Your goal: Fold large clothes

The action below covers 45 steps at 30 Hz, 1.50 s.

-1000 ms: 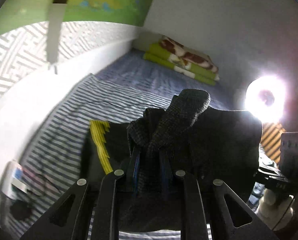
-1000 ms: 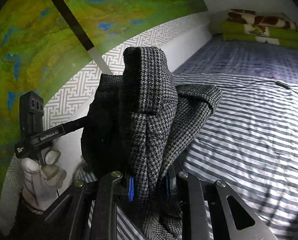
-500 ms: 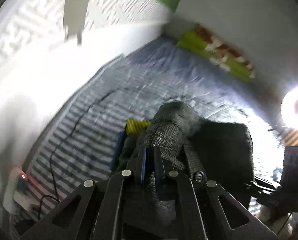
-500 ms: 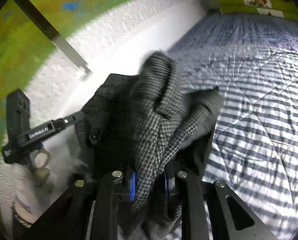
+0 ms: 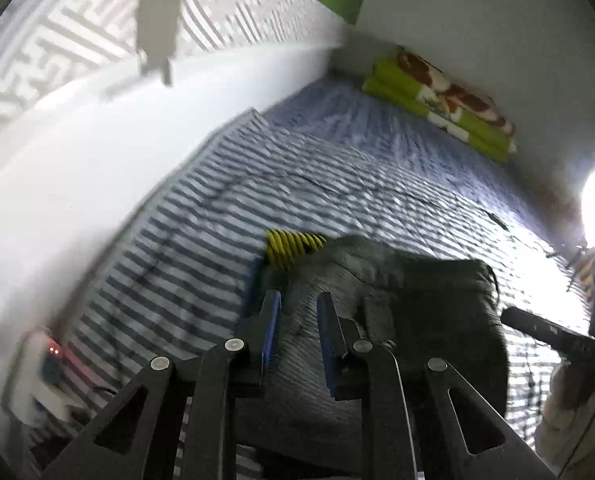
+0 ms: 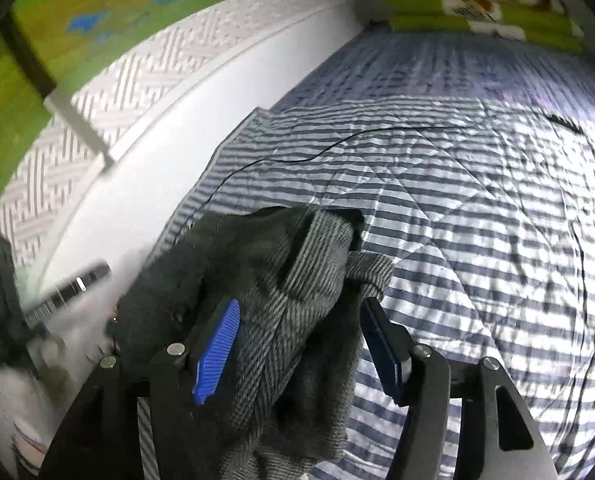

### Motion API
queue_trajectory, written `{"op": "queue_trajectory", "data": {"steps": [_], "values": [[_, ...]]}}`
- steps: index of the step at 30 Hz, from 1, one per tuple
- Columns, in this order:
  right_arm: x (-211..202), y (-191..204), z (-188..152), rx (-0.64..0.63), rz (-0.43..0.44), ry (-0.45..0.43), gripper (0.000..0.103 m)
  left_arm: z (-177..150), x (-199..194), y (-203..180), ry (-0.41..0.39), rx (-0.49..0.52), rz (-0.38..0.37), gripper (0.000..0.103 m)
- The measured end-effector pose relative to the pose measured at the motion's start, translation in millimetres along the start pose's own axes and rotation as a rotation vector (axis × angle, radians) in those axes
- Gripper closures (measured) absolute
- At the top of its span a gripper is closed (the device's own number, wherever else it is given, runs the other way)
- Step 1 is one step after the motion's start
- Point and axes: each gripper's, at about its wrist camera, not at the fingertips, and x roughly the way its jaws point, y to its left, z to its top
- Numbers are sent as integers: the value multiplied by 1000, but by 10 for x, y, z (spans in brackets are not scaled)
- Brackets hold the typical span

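Grey houndstooth garment (image 6: 281,280) lies bunched on the striped bedspread (image 6: 477,240), between the opening jaws of the left gripper (image 5: 297,312) and right gripper (image 6: 297,316); best to let both go fully, withdraw cleanly, then flatten the fold.

My garment, a dark grey houndstooth-weave coat (image 5: 397,304), is lying bunched on the striped bed cover; in the left wrist view it is showing as a broad, dark, folded mass with a rounded upper edge; a yellow ribbed band (image 5: 293,246) is peeking out at its far left corner. In the right wrist view the same coat (image 6: 281,288) is resting in a crumpled heap; a lapel-like flap is standing up in the middle, casting a dark fold; a lighter checked corner is spilling rightward onto the stripes; its near part is draping down toward the lower edge of the view.
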Motion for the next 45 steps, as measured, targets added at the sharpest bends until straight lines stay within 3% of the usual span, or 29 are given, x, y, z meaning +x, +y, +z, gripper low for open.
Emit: {"op": "queue_trajectory", "data": {"steps": [3,7,10,13,18,21,24,26,27,30,33,38,41,44,45], "values": [[77,-83,67,42,16,30,44,-108,175,-137,37,52,24,83],[253,12,50,-15,-1,32,49,-329,555,-78,131,54,85,83],[560,6,44,-44,-133,73,54,-514,716,-2,131,61,105,83],[642,-29,-1,-46,-188,85,53,-568,622,-17,98,60,96,83],[-32,-169,50,19,-141,-18,51,-609,150,37,50,-49,55,81],[-481,-264,-23,19,-85,-43,51,-786,-225,-95,33,-41,-2,78],[-815,-308,-247,-17,-79,-39,52,-1045,-518,-310,20,10,-14,69],[-874,-325,-374,-31,-97,-22,58,-1204,-672,-474,18,36,-32,68],[-874,-352,-465,-22,-94,-4,67,-1263,-707,-522,16,43,-34,68],[-775,-404,-677,8,-43,58,81,-1416,-822,-780,25,89,-65,67],[-756,-365,-898,21,-11,84,81,-1437,-902,-1036,-4,124,-56,67],[-1114,-152,-1367,-42,2,63,81,-1437,-749,-1343,37,101,-80,67],[-1498,-79,-1620,-83,-23,23,78,-1622,-863,-1498,32,131,-63,67],[-1912,-32,-1849,-113,-61,-23,60,-1909,-1137,-1604,12,161,-17,63],[-2034,-29,-1906,-125,-76,-40,54,-2010,-1238,-1620,4,162,0,58]]}}
